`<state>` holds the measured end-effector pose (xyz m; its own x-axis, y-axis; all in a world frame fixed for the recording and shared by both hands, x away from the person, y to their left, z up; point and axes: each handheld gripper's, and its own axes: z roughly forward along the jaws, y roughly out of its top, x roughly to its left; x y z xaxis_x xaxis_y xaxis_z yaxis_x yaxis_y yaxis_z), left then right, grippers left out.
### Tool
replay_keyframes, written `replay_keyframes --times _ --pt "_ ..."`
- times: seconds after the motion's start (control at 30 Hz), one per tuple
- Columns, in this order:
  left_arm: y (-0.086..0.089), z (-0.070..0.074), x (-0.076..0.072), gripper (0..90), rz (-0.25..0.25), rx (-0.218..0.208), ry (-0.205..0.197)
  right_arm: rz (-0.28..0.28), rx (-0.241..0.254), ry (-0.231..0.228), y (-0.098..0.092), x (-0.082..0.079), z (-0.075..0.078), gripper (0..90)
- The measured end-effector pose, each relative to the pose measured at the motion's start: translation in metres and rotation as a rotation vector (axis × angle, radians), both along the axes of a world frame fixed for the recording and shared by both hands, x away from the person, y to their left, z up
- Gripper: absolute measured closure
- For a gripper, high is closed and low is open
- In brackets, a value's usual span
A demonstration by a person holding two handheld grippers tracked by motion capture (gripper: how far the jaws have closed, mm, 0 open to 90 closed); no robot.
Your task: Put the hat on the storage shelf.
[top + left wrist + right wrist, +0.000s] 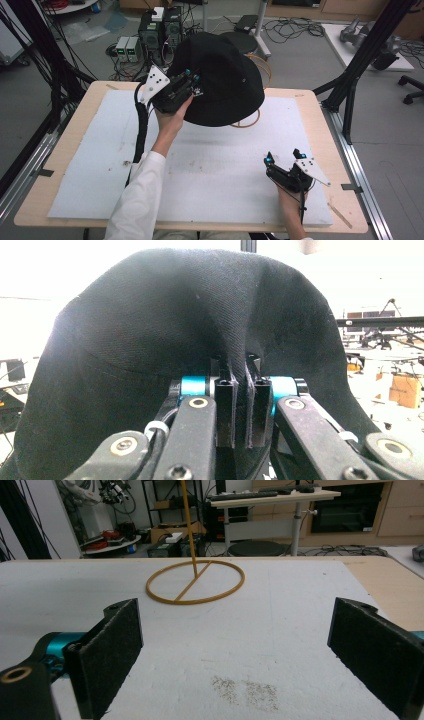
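Bench (65,165) with white foam mat (215,165). Black bucket hat (220,80) held aloft above yellow wire stand (195,582) at mat's far side. Judged soft, light, floppy cloth; sags from the pinch; brim edge best hold. No containers in sight. Left hand-held gripper (192,82) pinching hat brim fold, jaws pressed together on fabric. Right hand-held gripper (284,156) spread wide, resting low over mat, holding nothing.
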<state>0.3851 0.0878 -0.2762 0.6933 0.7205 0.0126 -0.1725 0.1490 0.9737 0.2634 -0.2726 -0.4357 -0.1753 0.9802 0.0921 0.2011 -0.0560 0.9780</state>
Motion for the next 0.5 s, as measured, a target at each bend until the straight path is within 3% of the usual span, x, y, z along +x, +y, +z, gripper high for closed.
replay_keyframes --times 0.5 --pt "-0.033 0.021 0.029 85.8 -0.016 -0.019 0.005 -0.005 0.007 0.002 0.001 0.001 0.0 6.6"
